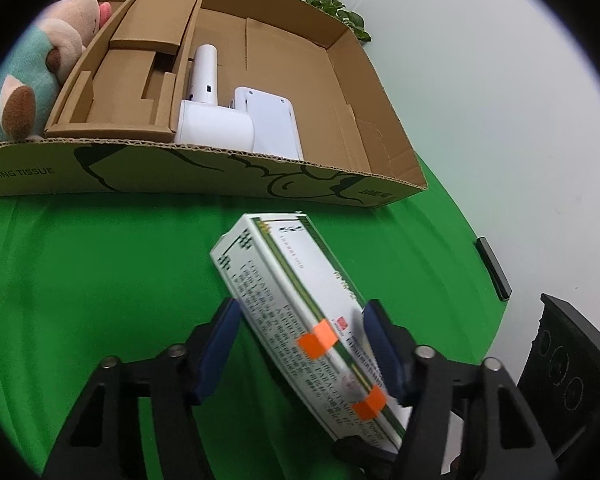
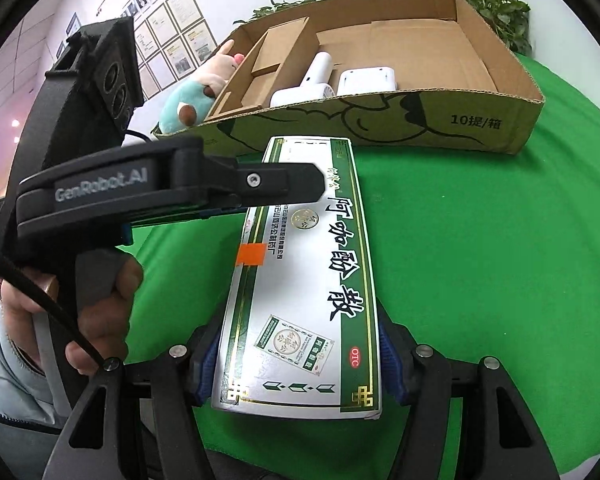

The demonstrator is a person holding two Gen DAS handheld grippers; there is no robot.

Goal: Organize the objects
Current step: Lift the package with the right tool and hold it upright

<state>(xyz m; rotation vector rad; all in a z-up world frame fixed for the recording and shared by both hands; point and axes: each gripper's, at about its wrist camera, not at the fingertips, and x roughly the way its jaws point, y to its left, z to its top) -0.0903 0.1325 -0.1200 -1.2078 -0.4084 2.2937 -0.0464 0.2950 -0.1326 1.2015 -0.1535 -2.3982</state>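
Observation:
A white and green medicine box point(image 2: 304, 280) with orange tape marks is held above the green cloth. My right gripper point(image 2: 300, 356) is shut on its near end, both blue pads against its long sides. My left gripper point(image 1: 300, 344) straddles the same box point(image 1: 300, 300) from the side; its right pad touches the box, its left pad point(image 1: 216, 348) stands apart from it. From the right wrist view the left gripper's fingers point(image 2: 284, 184) lie across the box's far left edge. An open cardboard box point(image 2: 496, 120) stands behind, holding a white hair dryer point(image 1: 216, 120) and a white device point(image 1: 272, 120).
A plush toy point(image 1: 32, 68) leans against the cardboard box's left side. Cardboard inserts point(image 1: 140, 64) fill the box's left part. Green leaves point(image 2: 496, 4) rise behind the box. The green cloth point(image 1: 100, 264) ends at a white floor on the right.

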